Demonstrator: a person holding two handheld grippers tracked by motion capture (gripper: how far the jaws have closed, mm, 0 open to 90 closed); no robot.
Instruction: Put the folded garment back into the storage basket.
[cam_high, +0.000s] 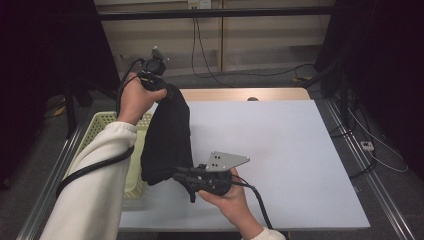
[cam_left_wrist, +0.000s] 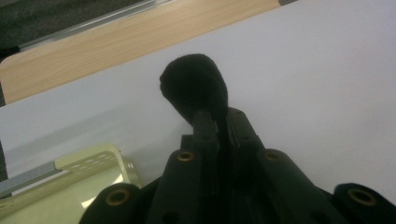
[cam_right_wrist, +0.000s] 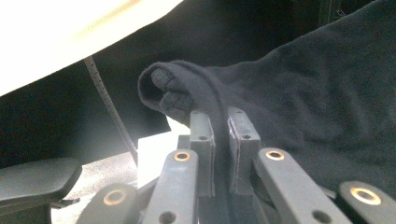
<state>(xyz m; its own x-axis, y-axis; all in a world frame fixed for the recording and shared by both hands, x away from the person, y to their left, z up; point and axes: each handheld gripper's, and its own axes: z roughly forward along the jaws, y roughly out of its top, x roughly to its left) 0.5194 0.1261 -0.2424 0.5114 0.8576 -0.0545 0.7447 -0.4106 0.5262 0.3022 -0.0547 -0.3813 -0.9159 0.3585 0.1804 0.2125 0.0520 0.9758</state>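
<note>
From above, my left gripper (cam_high: 159, 89) lifts 1 corner of the black garment (cam_high: 167, 137) high while my right gripper (cam_high: 192, 182) pinches its lower edge, so the soft cloth hangs stretched between them over the white table (cam_high: 300, 160), beside the pale green basket (cam_high: 102, 122).

Along my left gripper's jaws, they clamp a rounded, fuzzy tuft of the garment (cam_left_wrist: 196, 86).

Along my right gripper's jaws, they clamp a rolled, knitted hem (cam_right_wrist: 187, 88).
</note>
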